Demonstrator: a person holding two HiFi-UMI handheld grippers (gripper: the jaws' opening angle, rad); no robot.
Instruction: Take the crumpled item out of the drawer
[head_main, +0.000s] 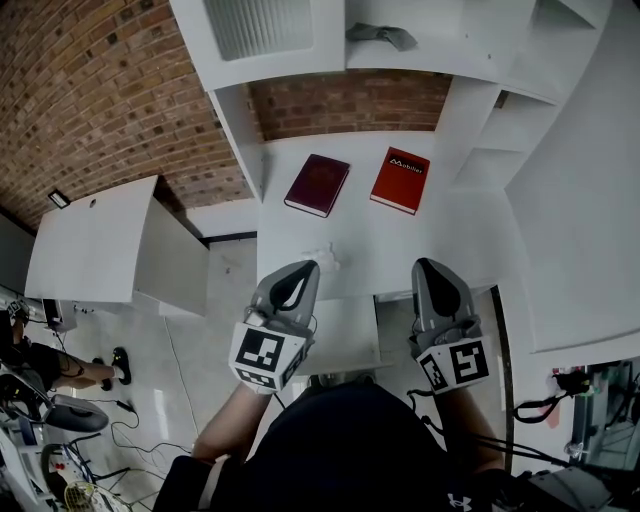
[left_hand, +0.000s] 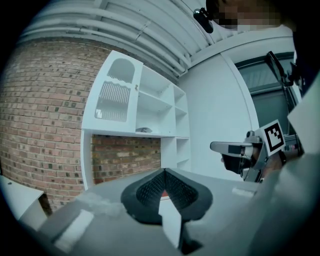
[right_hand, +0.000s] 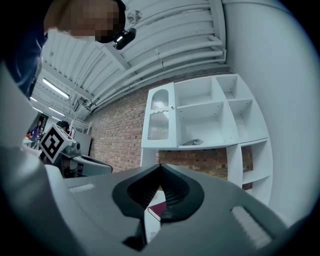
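where desk (head_main: 360, 250) met pulled-out drawer (head_main: 350, 335), white crumple (head_main: 325, 258) lay on desk top, just beside left gripper (head_main: 303, 266) tip, outside drawer. left gripper clenched, empty. right gripper (head_main: 425, 264) clenched too, nothing between jaws. maroon book (head_main: 317, 184), red book (head_main: 400, 180) farther back on desk, slightly apart.

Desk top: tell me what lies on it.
A maroon book, a red book and a crumpled white item near the front edge. The left tongs hide part of that edge.
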